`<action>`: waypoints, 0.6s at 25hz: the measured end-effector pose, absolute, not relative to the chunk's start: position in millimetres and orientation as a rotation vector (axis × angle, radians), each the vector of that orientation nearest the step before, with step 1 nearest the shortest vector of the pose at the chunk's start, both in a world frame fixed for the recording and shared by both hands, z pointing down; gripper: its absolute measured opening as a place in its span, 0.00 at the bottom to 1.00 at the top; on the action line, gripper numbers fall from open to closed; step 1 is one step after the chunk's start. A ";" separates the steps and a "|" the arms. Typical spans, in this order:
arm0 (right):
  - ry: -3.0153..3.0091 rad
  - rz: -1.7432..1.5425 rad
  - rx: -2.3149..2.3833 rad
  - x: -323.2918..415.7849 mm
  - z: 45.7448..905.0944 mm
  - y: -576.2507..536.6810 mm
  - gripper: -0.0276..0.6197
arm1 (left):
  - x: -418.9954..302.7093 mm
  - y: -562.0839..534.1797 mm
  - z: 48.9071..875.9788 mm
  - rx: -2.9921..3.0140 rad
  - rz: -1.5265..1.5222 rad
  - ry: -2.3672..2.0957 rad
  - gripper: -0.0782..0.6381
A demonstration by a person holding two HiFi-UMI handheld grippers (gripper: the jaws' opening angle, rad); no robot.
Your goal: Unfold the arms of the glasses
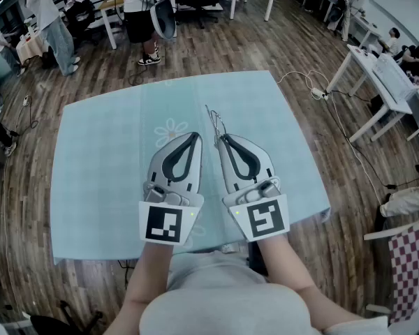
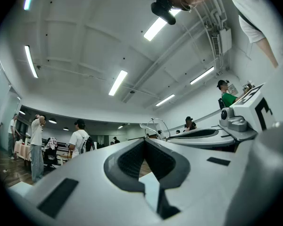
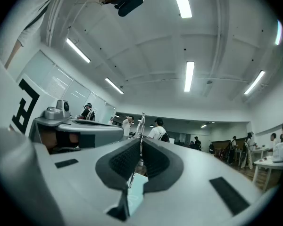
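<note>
My right gripper [image 1: 222, 139] has its jaws clamped on the thin silver wire-frame glasses [image 1: 214, 121], which stick out ahead of its tips over the pale blue cloth-covered table [image 1: 105, 152]. My left gripper [image 1: 195, 137] has its jaws together and empty, just left of the glasses.

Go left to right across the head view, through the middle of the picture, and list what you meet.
From the left: left tongs, shut with nothing in them → glasses → right tongs, shut on the glasses → power strip → white desk.
</note>
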State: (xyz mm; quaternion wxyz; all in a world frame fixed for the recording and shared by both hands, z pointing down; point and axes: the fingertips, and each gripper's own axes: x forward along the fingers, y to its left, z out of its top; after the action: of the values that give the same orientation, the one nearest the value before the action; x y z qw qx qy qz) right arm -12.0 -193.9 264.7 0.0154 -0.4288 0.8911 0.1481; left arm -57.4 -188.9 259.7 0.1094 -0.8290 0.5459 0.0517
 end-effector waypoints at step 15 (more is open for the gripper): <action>2.780 0.424 -1.328 12.2 268.7 -198.8 0.07 | -30.0 -192.4 264.6 -2.441 0.120 1.552 0.12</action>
State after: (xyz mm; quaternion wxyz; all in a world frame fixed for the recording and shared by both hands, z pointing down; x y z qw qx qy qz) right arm 12.2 -198.8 268.7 0.0161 -0.4269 0.8938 0.1364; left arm -30.0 -192.4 264.6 0.1229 -0.8369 0.5318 0.0411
